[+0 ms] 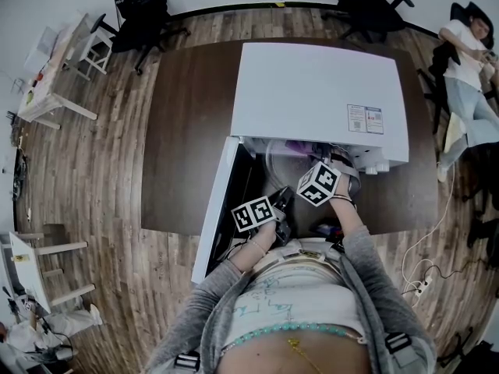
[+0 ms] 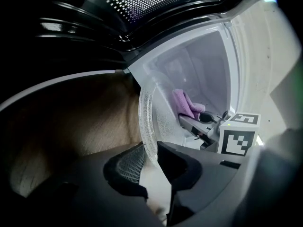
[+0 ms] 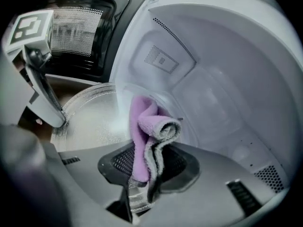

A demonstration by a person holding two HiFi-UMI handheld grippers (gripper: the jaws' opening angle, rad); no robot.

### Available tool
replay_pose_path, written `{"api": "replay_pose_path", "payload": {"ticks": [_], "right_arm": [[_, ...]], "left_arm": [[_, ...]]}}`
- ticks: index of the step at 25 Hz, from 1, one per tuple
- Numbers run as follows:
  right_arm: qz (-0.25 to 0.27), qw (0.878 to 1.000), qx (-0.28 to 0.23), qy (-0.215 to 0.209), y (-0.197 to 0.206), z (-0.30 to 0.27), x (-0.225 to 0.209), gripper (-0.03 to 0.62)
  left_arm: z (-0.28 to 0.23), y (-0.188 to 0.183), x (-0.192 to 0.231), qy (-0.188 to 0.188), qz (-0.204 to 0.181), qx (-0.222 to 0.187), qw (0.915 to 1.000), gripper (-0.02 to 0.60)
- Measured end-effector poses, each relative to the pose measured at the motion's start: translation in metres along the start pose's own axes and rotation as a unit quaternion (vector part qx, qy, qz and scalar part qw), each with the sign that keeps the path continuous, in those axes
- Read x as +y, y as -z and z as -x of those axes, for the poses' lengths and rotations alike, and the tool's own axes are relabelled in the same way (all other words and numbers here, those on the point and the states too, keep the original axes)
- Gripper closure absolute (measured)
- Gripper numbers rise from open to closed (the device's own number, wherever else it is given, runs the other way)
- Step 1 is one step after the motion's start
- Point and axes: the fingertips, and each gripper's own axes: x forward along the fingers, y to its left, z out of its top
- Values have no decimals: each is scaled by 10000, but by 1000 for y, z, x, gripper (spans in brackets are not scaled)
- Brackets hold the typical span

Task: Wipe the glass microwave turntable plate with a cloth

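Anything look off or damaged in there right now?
Nothing stands out. The glass plate is clamped by its rim in the left gripper, and the purple cloth is pinched in the right gripper. No cracks or spills show inside the microwave.

Lilac cloth (image 3: 142, 131), white microwave (image 1: 320, 100)

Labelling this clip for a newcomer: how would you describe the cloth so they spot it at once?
On the dark table stands a white microwave with its door open. Inside its cavity, the right gripper pinches a folded cloth beside the glass plate. It is the only soft, lilac thing there.
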Motion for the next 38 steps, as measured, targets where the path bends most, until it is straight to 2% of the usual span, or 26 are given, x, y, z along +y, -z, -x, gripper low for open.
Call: {"api": "replay_pose_path", "payload": {"ticks": [18,38], "right_arm": [[-222,9991,374,8,30,12,10,468],[-297,9969,698,-229,63,34,33,468]], "left_arm": [[-1,0,1,11,9,-10,10000,506],[-3,0,2,-27,2,25,10000,506]]}}
